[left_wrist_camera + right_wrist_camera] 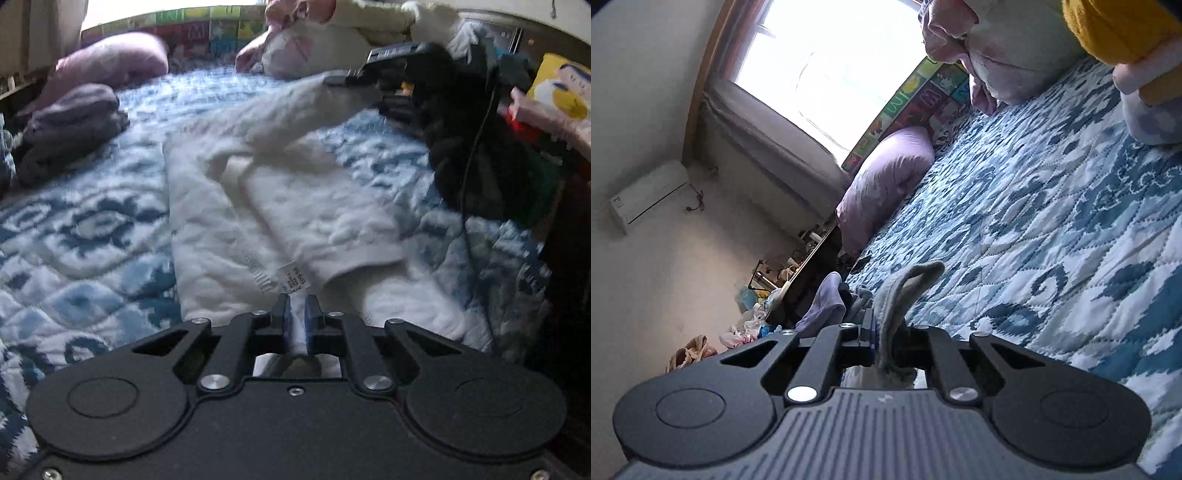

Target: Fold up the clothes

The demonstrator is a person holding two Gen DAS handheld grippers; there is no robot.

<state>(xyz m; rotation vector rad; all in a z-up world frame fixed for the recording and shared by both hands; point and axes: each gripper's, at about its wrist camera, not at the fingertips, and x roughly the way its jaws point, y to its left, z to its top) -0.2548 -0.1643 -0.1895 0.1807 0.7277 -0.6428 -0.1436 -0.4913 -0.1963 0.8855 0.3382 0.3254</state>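
The left gripper (296, 306) pinches the white sweater's (295, 206) hem, the right gripper (890, 328) pinches its sleeve (905, 295), ready to fold it on the bed (92, 229).

Left wrist view angled down, close over the bed (92, 236), right wrist view near level, rolled sideways, both sharing the purple pillow (886, 177).

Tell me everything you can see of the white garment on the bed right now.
The white garment is a thick, quilted-looking top lying partly folded on the blue patterned quilt. One ribbed-cuffed sleeve is folded across its body; a small printed label shows at the near edge. The left gripper is shut on that near edge. The right gripper is shut on its far part, lifting it off the quilt.
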